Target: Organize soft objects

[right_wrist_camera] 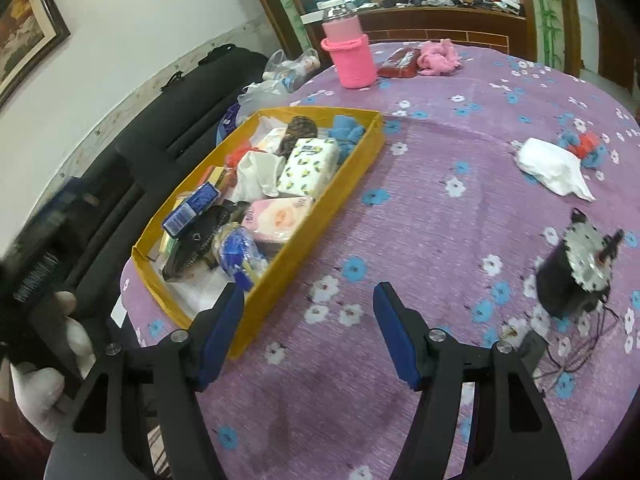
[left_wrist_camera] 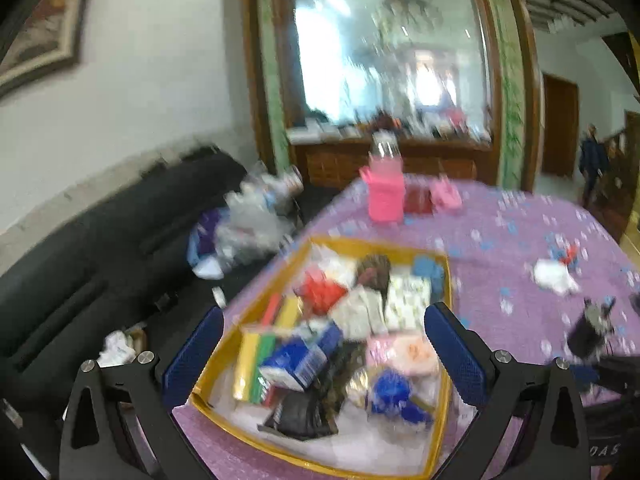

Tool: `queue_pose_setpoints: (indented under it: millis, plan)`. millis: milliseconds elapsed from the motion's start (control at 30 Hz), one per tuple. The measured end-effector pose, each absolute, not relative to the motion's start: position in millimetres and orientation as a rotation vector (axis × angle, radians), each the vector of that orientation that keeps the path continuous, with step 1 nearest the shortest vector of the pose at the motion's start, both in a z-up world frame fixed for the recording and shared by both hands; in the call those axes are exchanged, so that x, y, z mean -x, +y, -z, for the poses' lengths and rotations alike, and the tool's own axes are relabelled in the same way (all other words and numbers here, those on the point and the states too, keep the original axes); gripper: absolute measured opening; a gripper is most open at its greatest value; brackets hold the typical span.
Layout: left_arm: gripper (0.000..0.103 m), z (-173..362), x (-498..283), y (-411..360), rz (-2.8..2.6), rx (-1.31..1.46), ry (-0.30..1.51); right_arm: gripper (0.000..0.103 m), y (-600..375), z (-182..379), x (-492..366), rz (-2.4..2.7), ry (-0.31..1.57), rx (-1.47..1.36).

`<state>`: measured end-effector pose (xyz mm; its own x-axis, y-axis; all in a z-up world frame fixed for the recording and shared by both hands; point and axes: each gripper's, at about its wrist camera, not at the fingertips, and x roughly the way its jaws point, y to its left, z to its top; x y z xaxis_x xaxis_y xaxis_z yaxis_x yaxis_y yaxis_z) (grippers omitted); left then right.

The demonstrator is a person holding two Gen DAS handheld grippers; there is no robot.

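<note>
A yellow tray (right_wrist_camera: pixel 320 216) on the purple flowered tablecloth holds several soft packs: tissue packs, a white cloth (right_wrist_camera: pixel 258 174), a blue fuzzy item (right_wrist_camera: pixel 348 130) and small boxes. It also shows in the blurred left wrist view (left_wrist_camera: pixel 438 420). My left gripper (left_wrist_camera: pixel 324 328) is open and empty above the tray's near end. My right gripper (right_wrist_camera: pixel 308 304) is open and empty over the cloth just right of the tray. A white cloth (right_wrist_camera: pixel 552 168) lies on a blue and red item (right_wrist_camera: pixel 588 146) at the far right. A pink fuzzy item (right_wrist_camera: pixel 438 58) lies at the back.
A pink knitted jar (right_wrist_camera: pixel 354 62) and a dark red box (right_wrist_camera: pixel 400 63) stand at the back. A black motor with wires (right_wrist_camera: pixel 576 272) sits at the right. A black sofa (right_wrist_camera: pixel 160 128) with plastic bags lies left of the table.
</note>
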<state>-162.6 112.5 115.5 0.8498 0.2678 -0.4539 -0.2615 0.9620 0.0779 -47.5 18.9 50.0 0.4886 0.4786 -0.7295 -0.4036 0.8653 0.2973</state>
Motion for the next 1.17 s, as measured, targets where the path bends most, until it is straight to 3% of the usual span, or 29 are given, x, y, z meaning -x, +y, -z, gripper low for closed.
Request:
queue_pose_setpoints:
  millis: [167, 233, 500, 1167]
  plan:
    - [0.103, -138.0, 211.2, 86.9, -0.322, -0.020, 0.208, 0.067, 3.6, -50.1, 55.7, -0.511, 0.893, -0.094]
    - [0.103, -140.0, 215.5, 73.8, -0.278, -0.040, 0.179, 0.067, -0.3, -49.8, 57.9, -0.507, 0.891, -0.098]
    - [0.103, -121.2, 183.3, 62.0, -0.146, 0.024, 0.449, 0.067, -11.8, -48.7, 70.7, -0.460, 0.859, -0.045]
    - [0.103, -112.8, 131.4, 62.6, -0.218, 0.048, 0.655, 0.067, -3.3, -40.0, 67.5, -0.451, 0.866, 0.014]
